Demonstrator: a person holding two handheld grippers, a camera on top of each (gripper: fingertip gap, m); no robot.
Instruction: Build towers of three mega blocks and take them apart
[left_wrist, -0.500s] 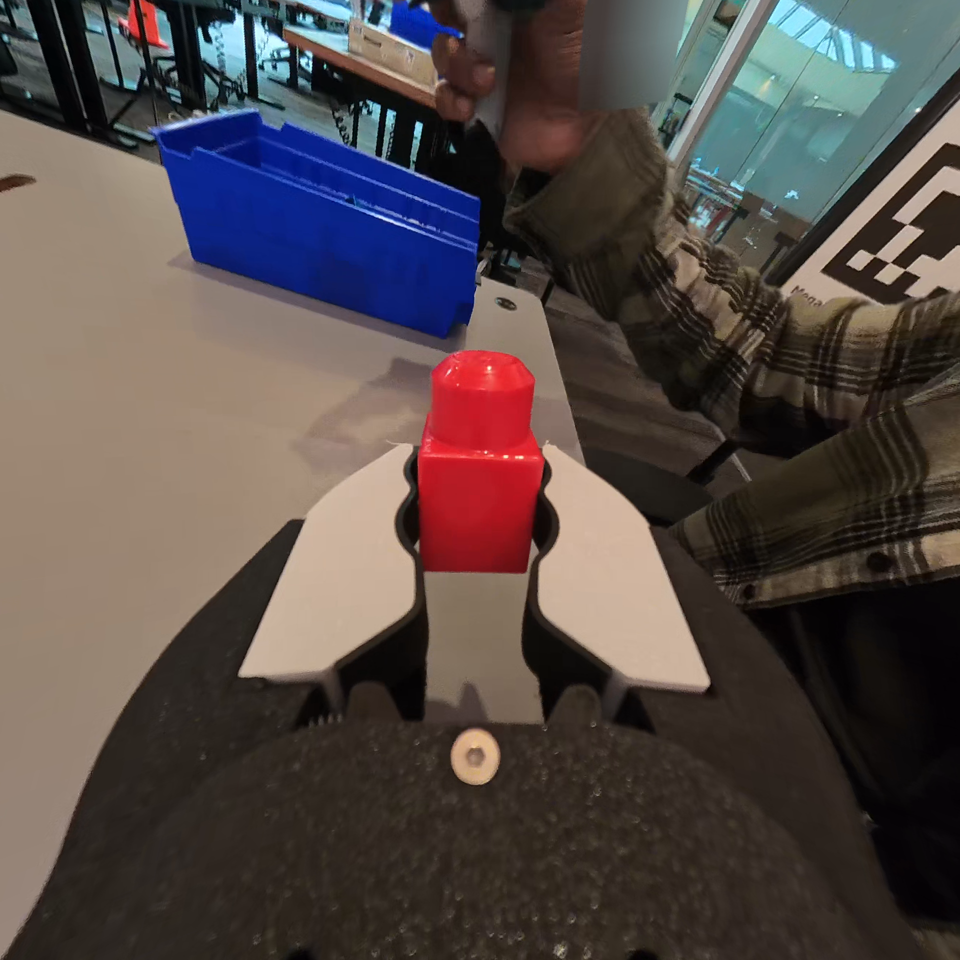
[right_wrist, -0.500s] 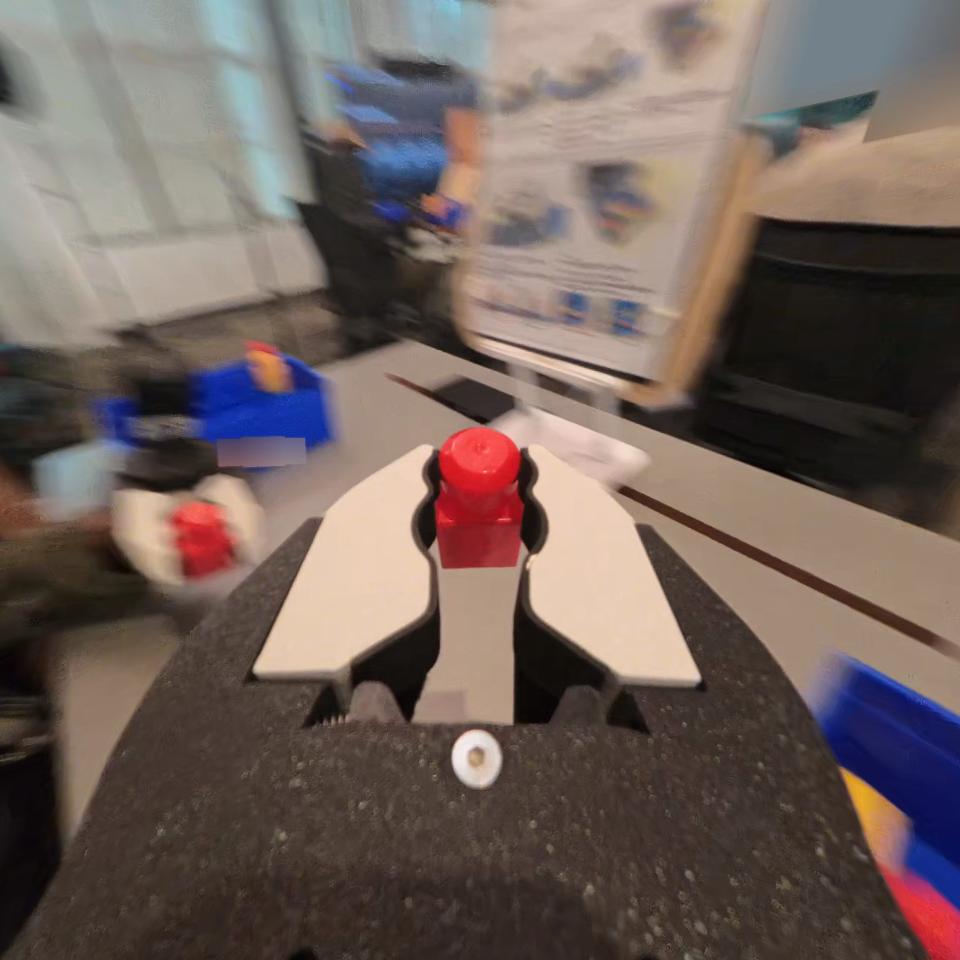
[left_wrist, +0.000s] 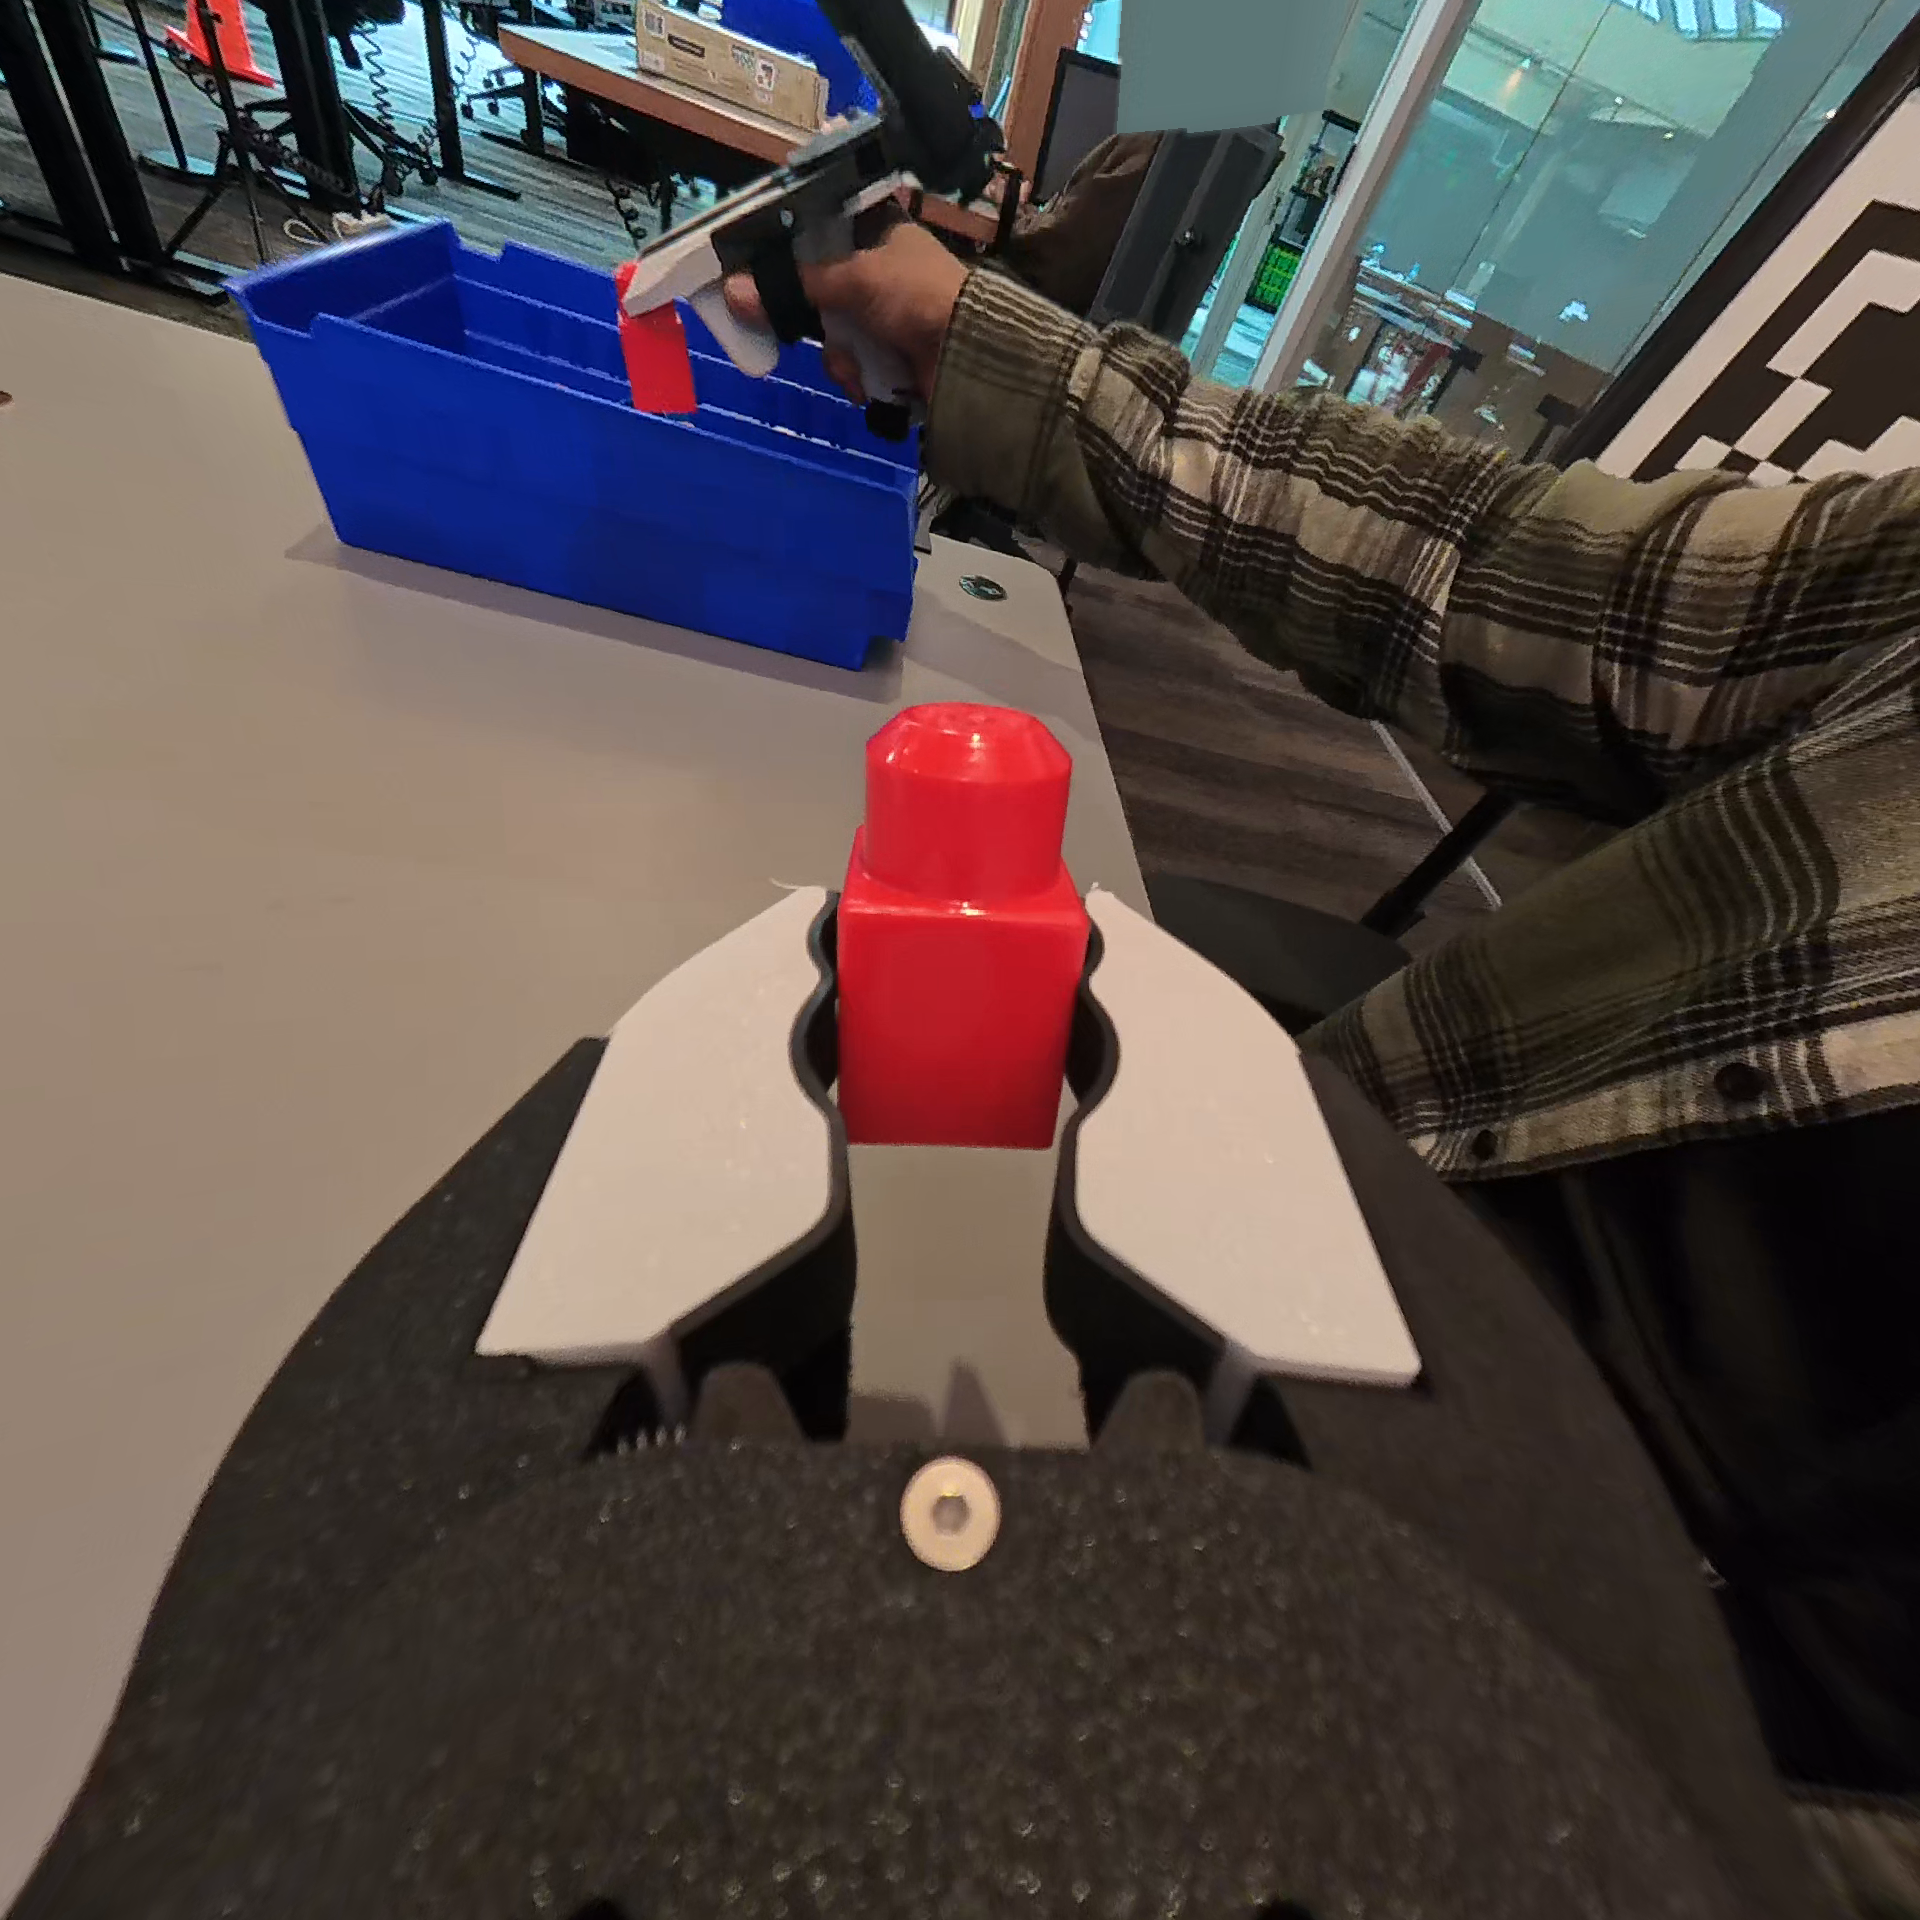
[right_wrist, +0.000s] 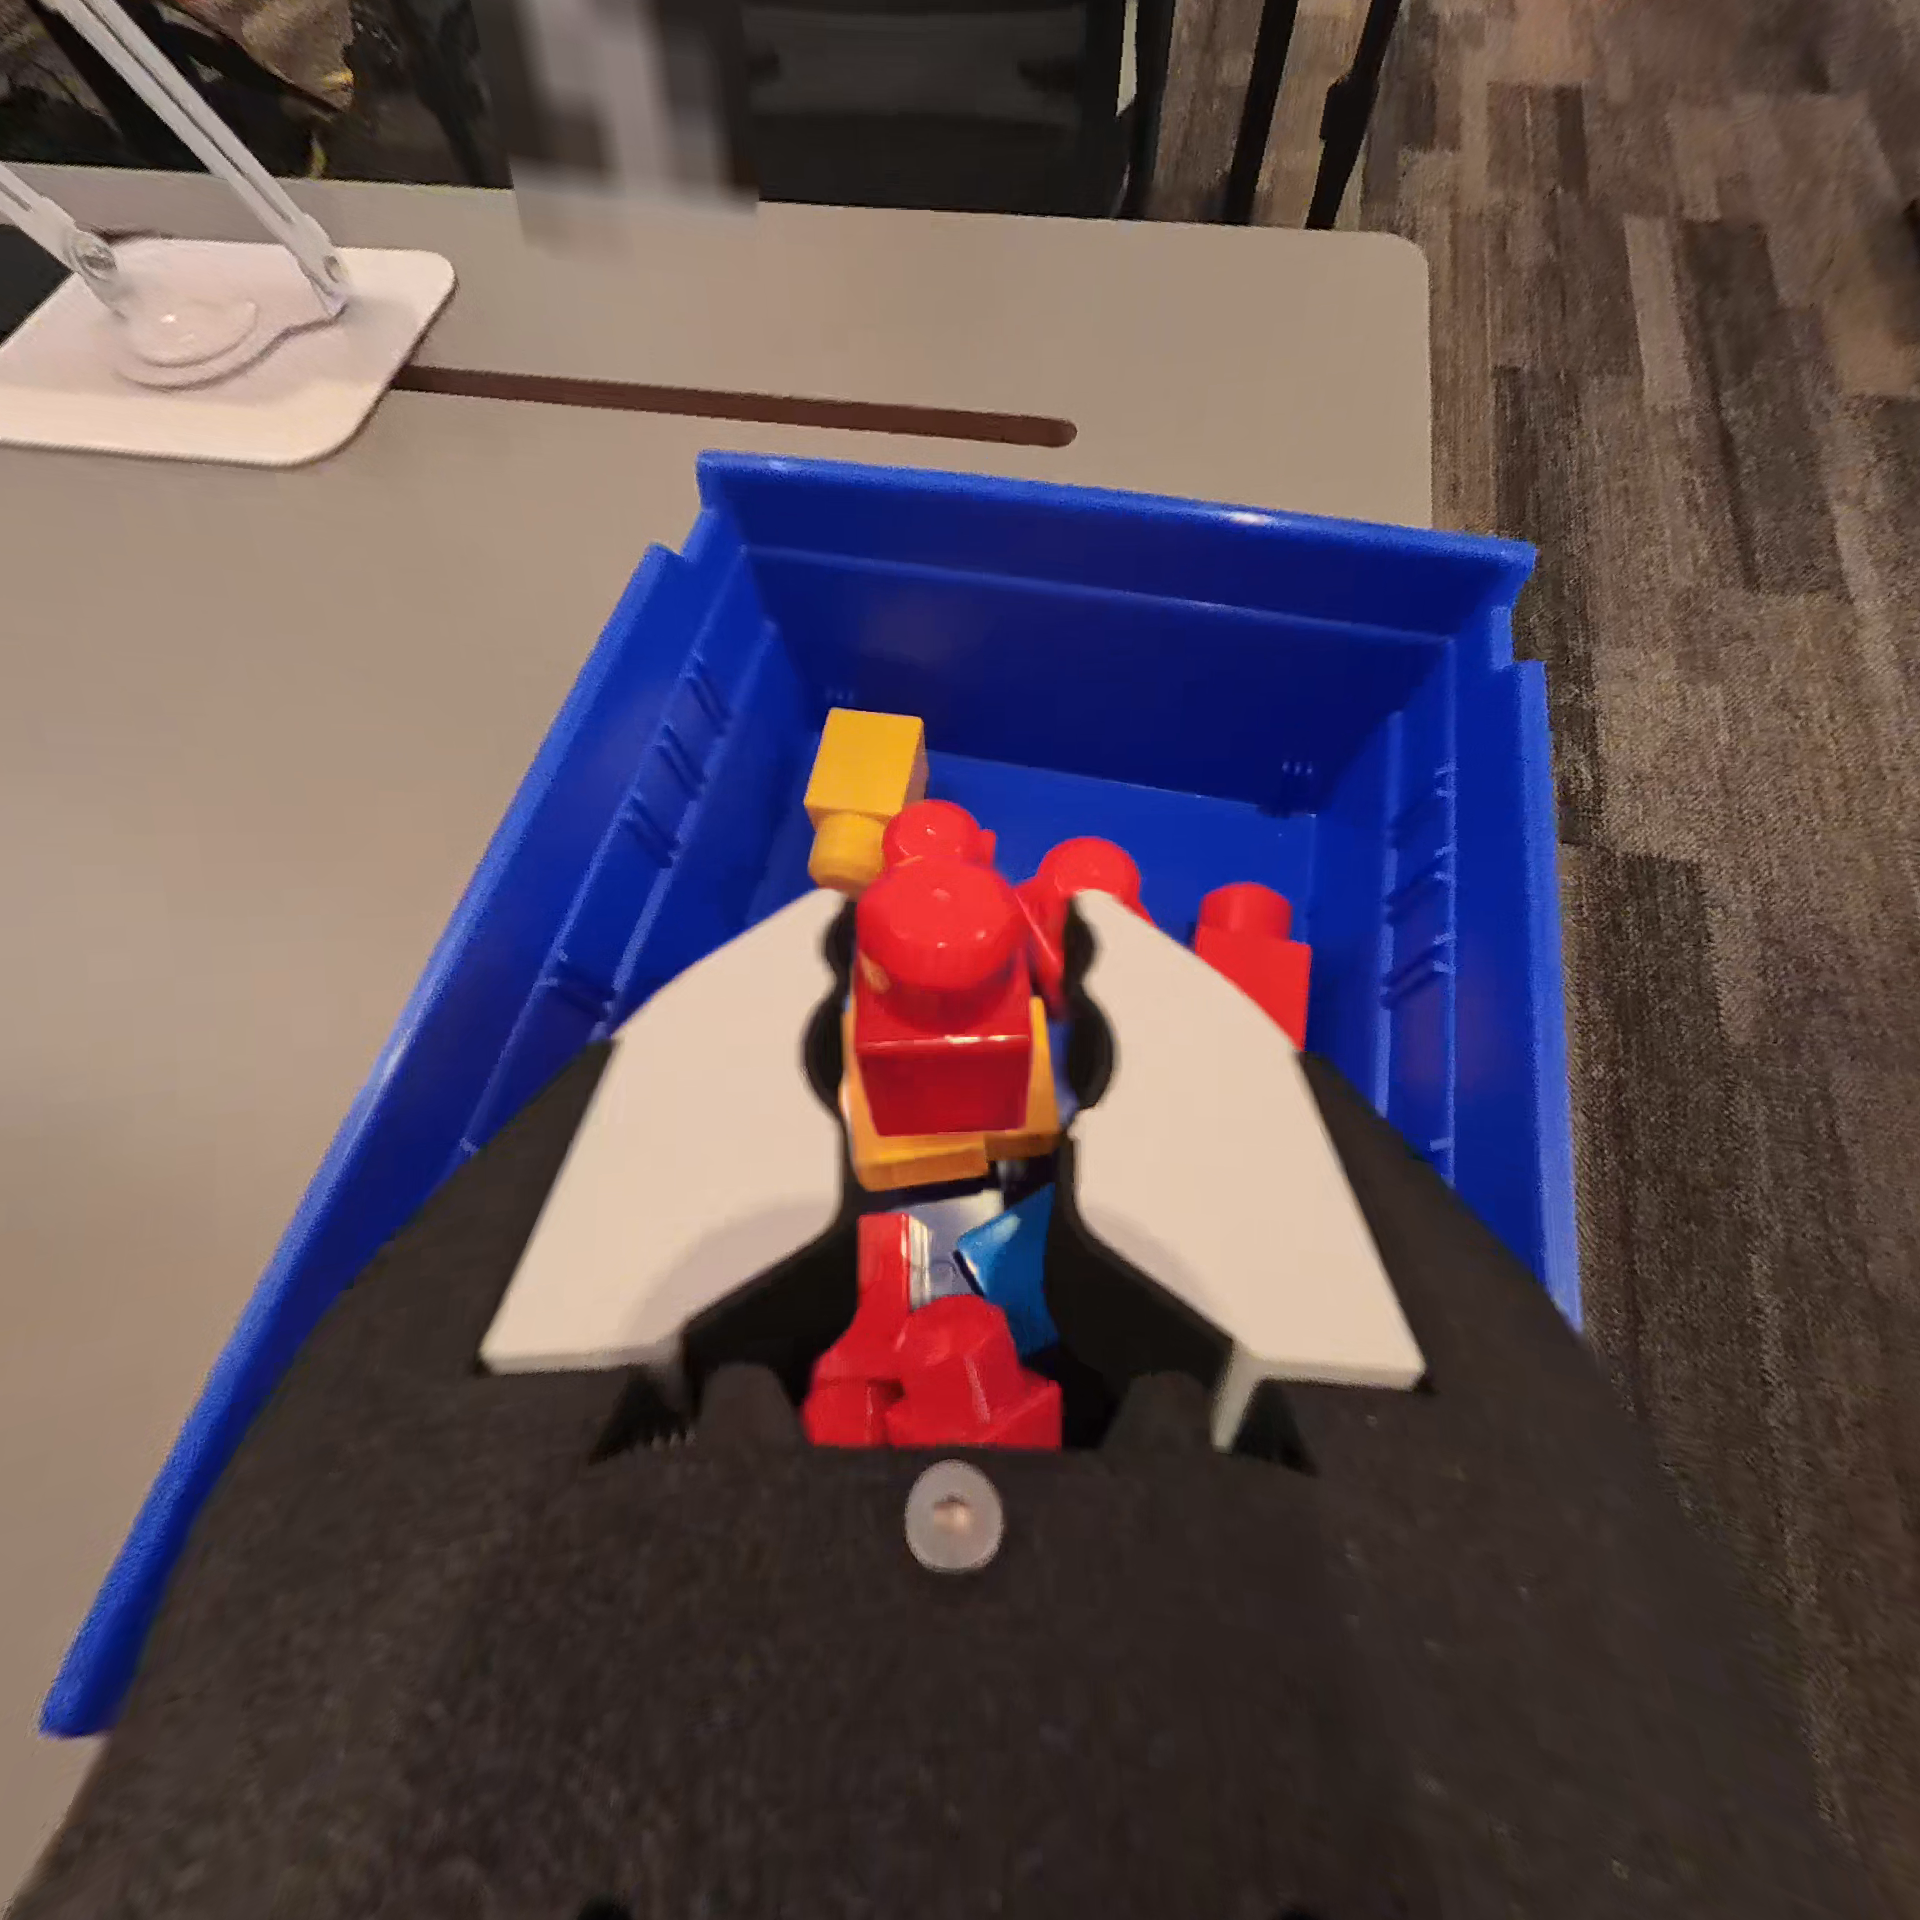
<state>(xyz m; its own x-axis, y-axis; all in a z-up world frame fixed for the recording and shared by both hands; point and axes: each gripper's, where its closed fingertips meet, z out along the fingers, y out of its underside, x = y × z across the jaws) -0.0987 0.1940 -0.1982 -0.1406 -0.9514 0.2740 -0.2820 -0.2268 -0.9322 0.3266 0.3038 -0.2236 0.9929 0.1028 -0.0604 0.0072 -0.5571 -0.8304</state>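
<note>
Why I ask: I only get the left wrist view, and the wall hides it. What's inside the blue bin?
Observer: Loose red blocks, plus a yellow block towards the far end.
Operator: Any free room for a drop?
Observer: Yes, the blue bin shows bare floor just before its far wall.
Operator: Anything beyond the bin?
Observer: A white stand base sits on the table, off to the left in the right wrist view.

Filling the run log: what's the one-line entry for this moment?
left claw: shut on red block, above table | right claw: open, second red block between its fingers over blue bin
</note>
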